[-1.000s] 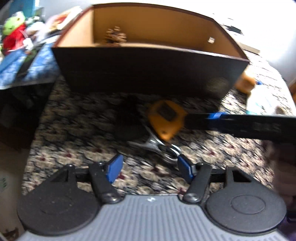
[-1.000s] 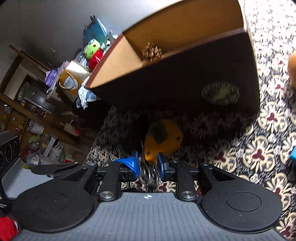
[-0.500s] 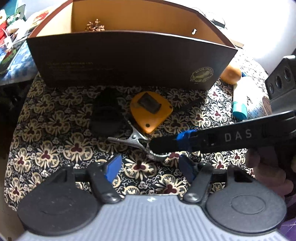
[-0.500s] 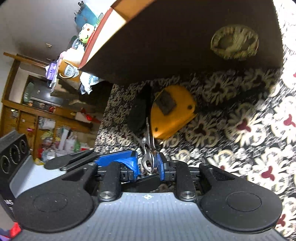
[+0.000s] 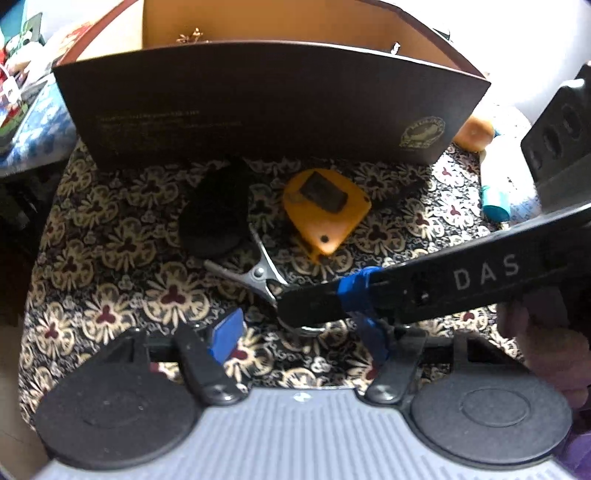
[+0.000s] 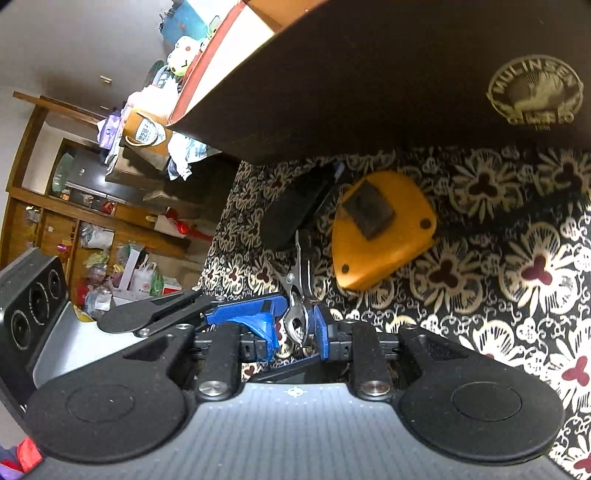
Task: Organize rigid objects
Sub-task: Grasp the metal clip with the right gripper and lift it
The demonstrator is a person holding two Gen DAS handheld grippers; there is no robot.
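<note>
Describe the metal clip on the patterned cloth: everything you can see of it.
The metal clip is a shiny silver spring clamp with two flat handles splayed toward the black round object and a rivet at the pivot. It lies on the floral cloth, just short of the orange tape measure. Its ringed end sits between the right gripper pads, whose jaws are opening; contact is unclear.

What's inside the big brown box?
Inside the brown box only a pinecone peeks above the front wall. That wall covers the box's floor, so anything else lying inside cannot be seen.
</note>
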